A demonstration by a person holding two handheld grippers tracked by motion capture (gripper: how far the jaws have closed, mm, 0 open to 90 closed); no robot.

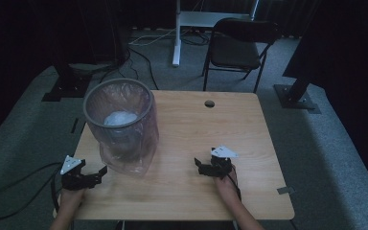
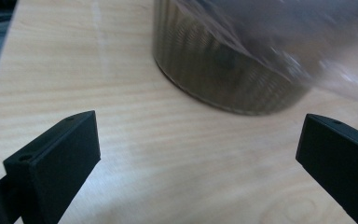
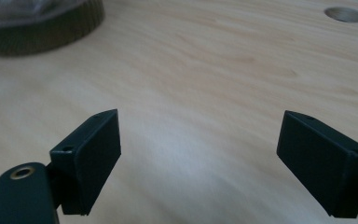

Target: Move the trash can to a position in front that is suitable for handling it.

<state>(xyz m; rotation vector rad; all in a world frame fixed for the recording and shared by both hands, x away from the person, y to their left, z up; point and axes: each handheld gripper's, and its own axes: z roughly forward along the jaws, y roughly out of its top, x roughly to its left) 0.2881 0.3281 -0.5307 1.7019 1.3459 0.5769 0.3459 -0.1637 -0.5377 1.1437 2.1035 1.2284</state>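
A: Fingers first. Left gripper [image 1: 101, 173]: fingers [image 2: 58, 158] spread wide, nothing between them, just bare table [image 1: 196, 139]. Right gripper [image 1: 200, 166]: fingers [image 3: 91, 154] also wide apart, nothing held.

B: Where's the thing they're nearest to?

A: Mesh wastebasket [image 1: 119, 112], upright on the far left part of the table, lined with a clear plastic bag [image 1: 129, 160] that hangs down over its outside and bunches on the tabletop at its near side. Something pale and crumpled [image 1: 120, 118] sits inside the basket, can't tell what.

B: Left gripper touching it?

A: No. Near, just off the bag's lower edge, at the table's near left corner. In the left gripper view the basket's base [image 2: 223, 74] is ahead of the jaws, apart from them.

B: Right one?

A: Near edge, right of centre, well apart from the basket. The right gripper view has the basket base [image 3: 42, 28] far upper left and a round cable hole [image 3: 346, 14] upper right.

B: Hands?

A: One hand on each gripper, coming in from the bottom edge.
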